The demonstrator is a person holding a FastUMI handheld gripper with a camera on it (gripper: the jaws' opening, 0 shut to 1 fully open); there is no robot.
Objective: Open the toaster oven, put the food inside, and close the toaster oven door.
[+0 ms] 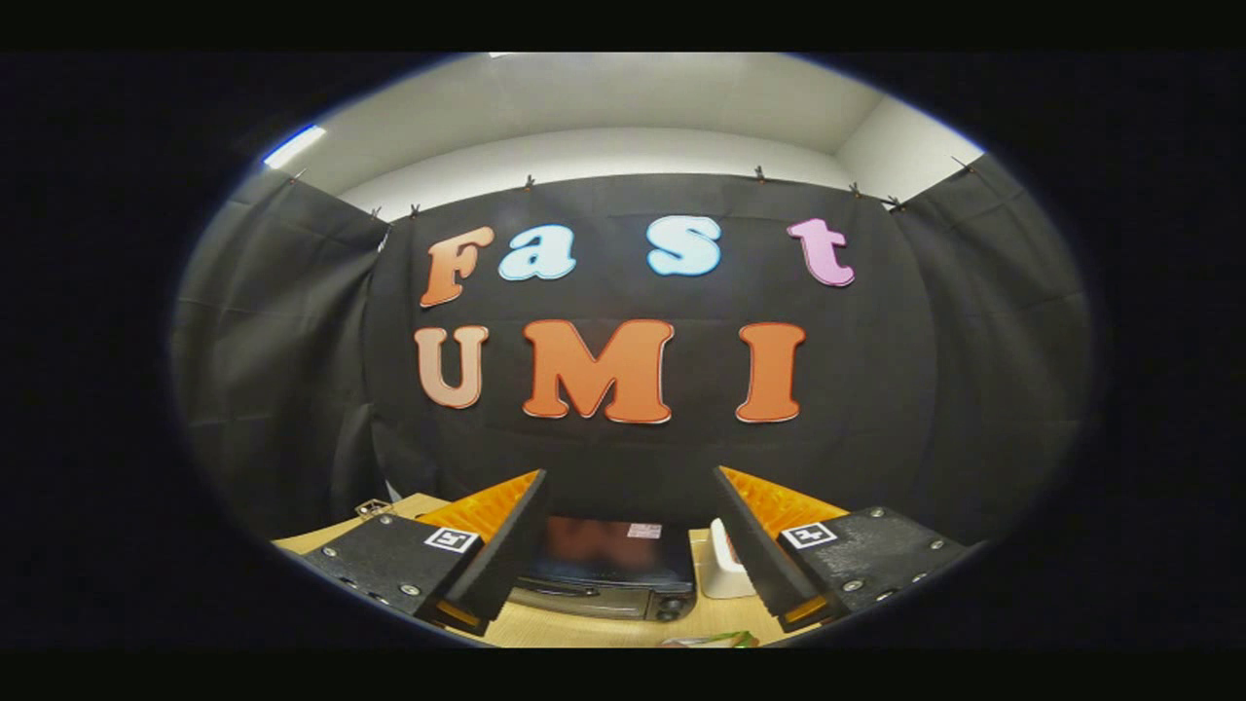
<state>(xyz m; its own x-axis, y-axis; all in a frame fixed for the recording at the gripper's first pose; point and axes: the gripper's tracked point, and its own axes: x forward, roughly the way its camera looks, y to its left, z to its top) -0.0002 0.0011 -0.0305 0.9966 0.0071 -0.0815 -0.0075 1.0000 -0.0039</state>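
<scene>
Toaster oven (608,574) is sitting on the table (565,628), beyond my tool (628,545) and framed between its fingers; door's looking shut, as far as I can tell. So nothing's done yet: opening, loading, closing are all still waiting. I'm holding the tool wide open, gripping nothing, well apart from the oven. A white container (725,565) is standing just beside the oven. Something green/white (715,640) is lying nearer me, poss. the food, can't tell.
</scene>
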